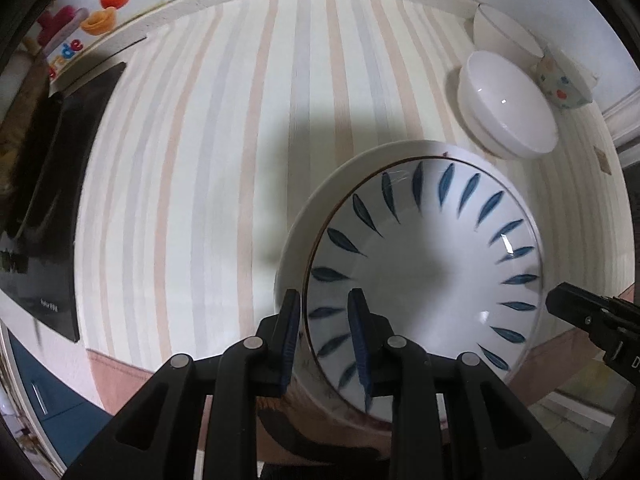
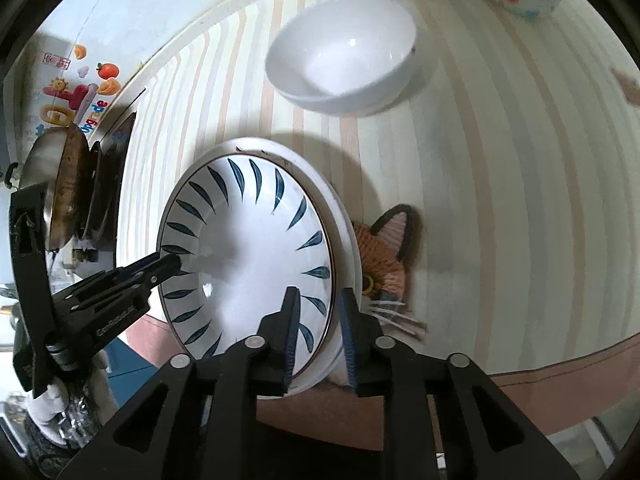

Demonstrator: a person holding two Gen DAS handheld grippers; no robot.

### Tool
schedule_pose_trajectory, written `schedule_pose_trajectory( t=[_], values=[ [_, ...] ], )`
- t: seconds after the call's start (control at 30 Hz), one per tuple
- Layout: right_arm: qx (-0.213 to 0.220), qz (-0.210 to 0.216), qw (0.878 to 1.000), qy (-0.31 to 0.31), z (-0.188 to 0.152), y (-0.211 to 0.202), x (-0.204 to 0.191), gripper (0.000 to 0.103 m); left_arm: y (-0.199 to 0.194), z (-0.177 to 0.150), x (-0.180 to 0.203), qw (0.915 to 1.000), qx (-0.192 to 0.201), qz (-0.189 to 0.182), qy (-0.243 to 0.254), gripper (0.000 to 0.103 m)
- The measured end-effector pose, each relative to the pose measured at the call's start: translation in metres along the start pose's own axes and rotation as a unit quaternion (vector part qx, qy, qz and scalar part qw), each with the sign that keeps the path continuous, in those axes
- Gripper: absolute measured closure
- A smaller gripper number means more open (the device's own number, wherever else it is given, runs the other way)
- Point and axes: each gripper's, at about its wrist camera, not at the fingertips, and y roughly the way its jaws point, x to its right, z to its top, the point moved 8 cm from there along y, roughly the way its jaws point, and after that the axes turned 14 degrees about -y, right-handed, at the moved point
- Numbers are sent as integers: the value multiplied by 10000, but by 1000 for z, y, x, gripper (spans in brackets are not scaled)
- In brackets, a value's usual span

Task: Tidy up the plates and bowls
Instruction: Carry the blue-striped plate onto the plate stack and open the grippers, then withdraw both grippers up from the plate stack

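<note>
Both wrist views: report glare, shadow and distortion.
Left wrist view: glare spots on the blue-leaf plate and white bowl; a dark shadow on the striped cloth, whose stripes bow near the edges. Right wrist view: the same bowing; shadow behind the plate.

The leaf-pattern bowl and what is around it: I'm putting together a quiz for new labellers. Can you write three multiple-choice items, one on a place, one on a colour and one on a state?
1. What does the leaf-pattern bowl sit on?
A. a white plate
B. a black tray
C. a wooden board

2. What colour are its leaf marks?
A. red
B. blue
C. green

3. How is the plain white bowl beyond it?
A. upside down
B. full of food
C. upright and empty

Answers:
1. A, as a white rim rings the bowl's edge.
2. B, as dark blue strokes fan around its inside.
3. C, as its bare white inside faces up.
</note>
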Motion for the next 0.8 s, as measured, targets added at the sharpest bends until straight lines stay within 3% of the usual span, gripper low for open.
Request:
schedule_pose_trajectory(
  t=[0.23,0.4,0.5,0.57,0.8],
  values=[
    [314,-356,9985,-267,-5,-50,-24,67,-70,-18,-1,9981,591,-184,76,80],
    [696,-594,9949,-432,-18,-100,-51,44,-118,-31,-3,9947,947,-376,131,73],
    [942,-713,9914,-560,-31,-131,-73,31,-144,-41,-7,9918,1194,-416,207,53],
    [1070,-781,9892,-632,-40,-145,-84,22,-160,-49,-9,9899,1312,-486,227,26],
    [1465,-1150,9794,-783,-71,-187,-115,11,-190,-72,-18,9848,1648,-501,213,13]
  ],
)
